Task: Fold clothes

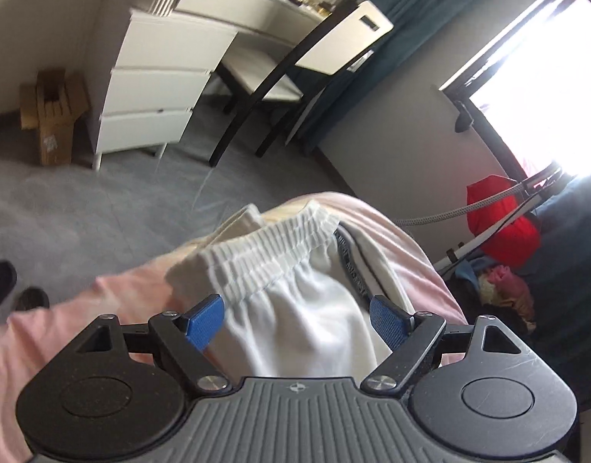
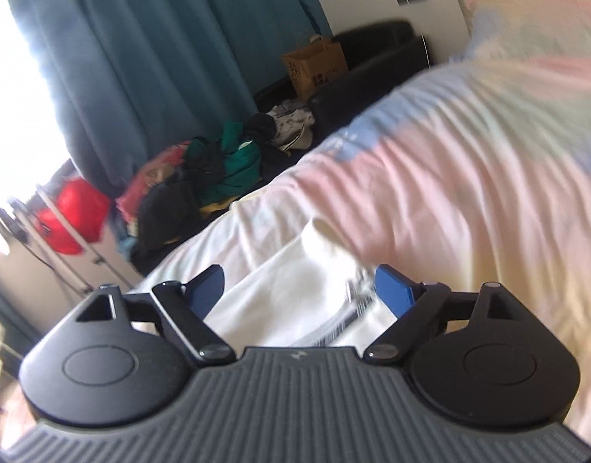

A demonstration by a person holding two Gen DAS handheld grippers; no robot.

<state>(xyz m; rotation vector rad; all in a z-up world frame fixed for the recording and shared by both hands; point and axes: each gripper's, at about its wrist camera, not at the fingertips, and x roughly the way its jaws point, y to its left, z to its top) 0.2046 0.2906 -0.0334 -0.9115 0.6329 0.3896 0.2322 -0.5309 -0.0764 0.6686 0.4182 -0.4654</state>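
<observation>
White shorts (image 1: 295,301) with ribbed elastic waistband, lying on pink bedding (image 1: 419,262). Left gripper (image 1: 295,318): blue pads (image 1: 205,320) spread wide, fabric between, untouched. Beyond: white 3-drawer desk (image 1: 156,88), black-framed chair (image 1: 295,61), red bag (image 1: 500,223).

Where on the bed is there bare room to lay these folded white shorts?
Free: the pink bedspread right of the white shorts, toward the blue patch. Crowded: the clothes pile beside the teal curtain, past the bed's edge.

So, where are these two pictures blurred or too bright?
Left wrist view: the window is blown out white, and the drawers are smeared. Right wrist view: the pastel bedding is motion-blurred, worst at top right, and glare whitens the left edge beside the curtain.
</observation>
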